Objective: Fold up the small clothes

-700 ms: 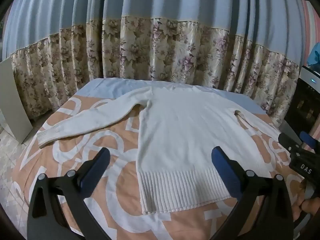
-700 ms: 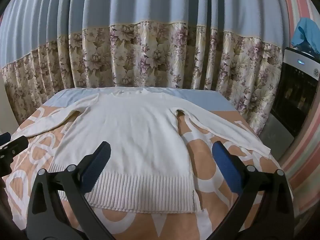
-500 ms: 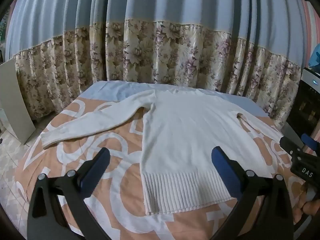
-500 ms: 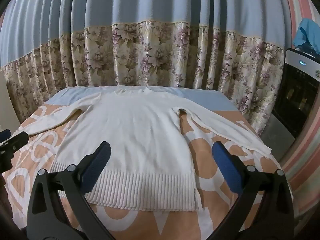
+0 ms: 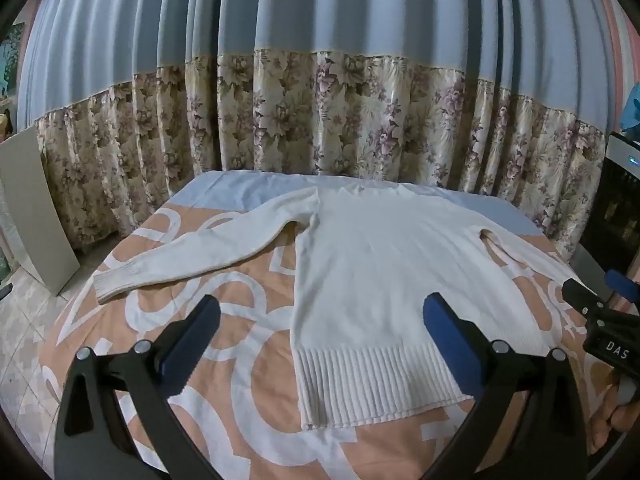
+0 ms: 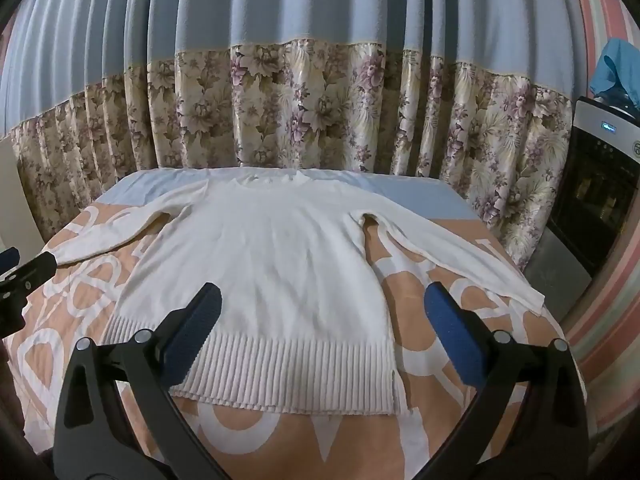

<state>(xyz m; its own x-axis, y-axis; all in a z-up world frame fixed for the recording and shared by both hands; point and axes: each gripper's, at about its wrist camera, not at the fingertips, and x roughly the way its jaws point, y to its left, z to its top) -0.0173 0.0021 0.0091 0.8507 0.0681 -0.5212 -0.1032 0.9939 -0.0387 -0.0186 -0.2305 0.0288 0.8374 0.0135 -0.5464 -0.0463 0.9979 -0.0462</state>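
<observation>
**Inspector:** Left wrist view first. Any legible writing?

**Assistant:** One label. The letters "DAS" stand in white on the black body of the right gripper (image 5: 608,312), which enters at the right edge with part of a hand (image 5: 612,412) below it. The bedspread (image 5: 248,380) carries large white shapes on orange that may be letters; I cannot read them as words.

**Inspector:** Right wrist view?

**Assistant:** A dark appliance (image 6: 596,208) at the right edge bears a small lit display and a round emblem, both too small to read. A blue cloth (image 6: 616,68) lies on top of it.

**Inspector:** Jaw condition?

**Assistant:** Left gripper (image 5: 320,336): jaws spread wide, nothing between the blue pads. Right gripper, in its own view (image 6: 322,330): the same, wide apart and empty.

**Inspector:** Position of the garment?

**Assistant:** The white sweater (image 5: 384,272) lies flat on the bedspread, sleeves out to both sides, ribbed hem nearest the cameras, collar towards the floral curtain (image 5: 320,120). In the left view the hem's left corner sits between the jaws, with the right pad in front of the hem. In the right view the hem's right corner sits between the jaws, with the left pad in front of it. Neither gripper is visibly touching the knit.
</observation>
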